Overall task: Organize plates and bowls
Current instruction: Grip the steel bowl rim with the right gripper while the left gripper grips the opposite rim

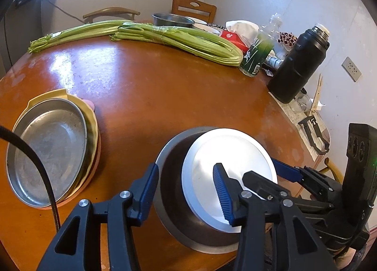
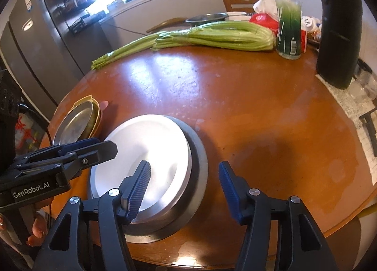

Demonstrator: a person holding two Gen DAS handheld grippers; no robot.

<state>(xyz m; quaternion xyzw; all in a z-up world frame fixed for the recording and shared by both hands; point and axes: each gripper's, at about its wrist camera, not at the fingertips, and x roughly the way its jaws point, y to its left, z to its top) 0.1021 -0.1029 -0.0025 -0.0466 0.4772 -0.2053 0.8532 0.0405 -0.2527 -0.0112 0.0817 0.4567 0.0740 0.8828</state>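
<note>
Covering most of the steel bowl (image 1: 169, 190) beneath it, the white plate (image 1: 226, 176) rests tilted between the left gripper (image 1: 186, 194) fingers, seemingly untouched. Right gripper (image 2: 185, 187) fingers stand apart astride both rims, gripping nothing, angled down at the surface (image 2: 259, 117).

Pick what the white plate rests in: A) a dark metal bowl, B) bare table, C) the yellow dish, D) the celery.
A: the white plate sits tilted inside the dark metal bowl, whose rim rings it, apart from the stacked dishes to the left.
</note>
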